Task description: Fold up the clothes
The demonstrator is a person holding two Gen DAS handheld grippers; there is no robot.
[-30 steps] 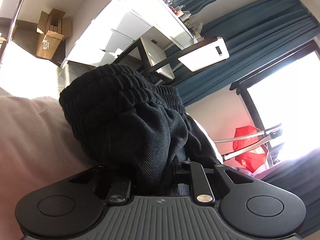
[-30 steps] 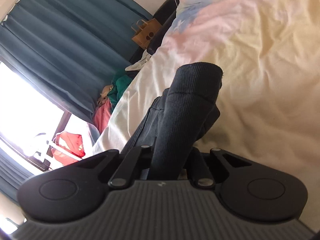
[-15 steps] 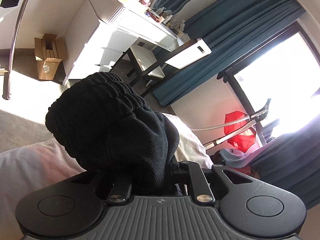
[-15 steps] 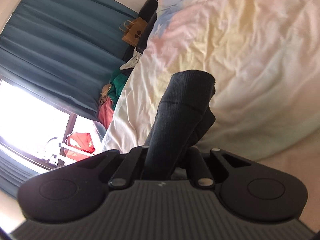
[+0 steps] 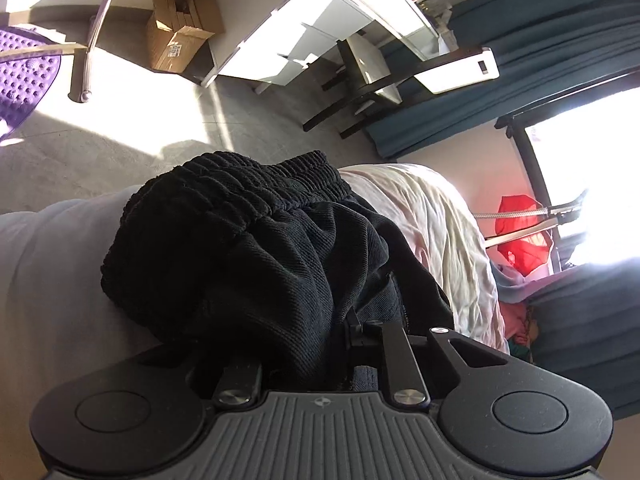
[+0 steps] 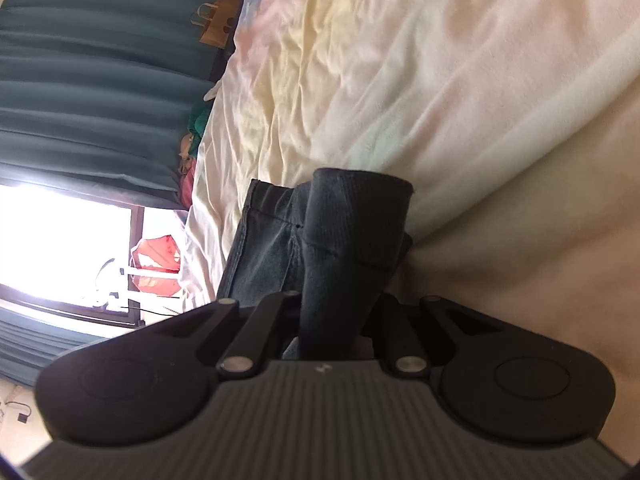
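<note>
A pair of black ribbed trousers (image 5: 248,248) with an elastic waistband bunches over my left gripper (image 5: 316,356), which is shut on the cloth near the waistband. Its fingertips are hidden under the fabric. In the right wrist view my right gripper (image 6: 340,320) is shut on a cuffed leg end of the trousers (image 6: 352,220), and a second hemmed layer (image 6: 264,240) hangs to its left. Both ends are held over the bed (image 6: 400,80).
The bed has a rumpled cream and pink sheet (image 5: 432,216). Beyond its edge are grey floor, a cardboard box (image 5: 176,40), a white desk (image 5: 320,40) and a chair (image 5: 360,92). Teal curtains (image 6: 100,80), a bright window and a red object (image 5: 524,236) lie at the side.
Both grippers have swung with the trousers still gripped. The left view has tilted down toward the floor and bed edge. The right gripper has come closer to the sheet.
</note>
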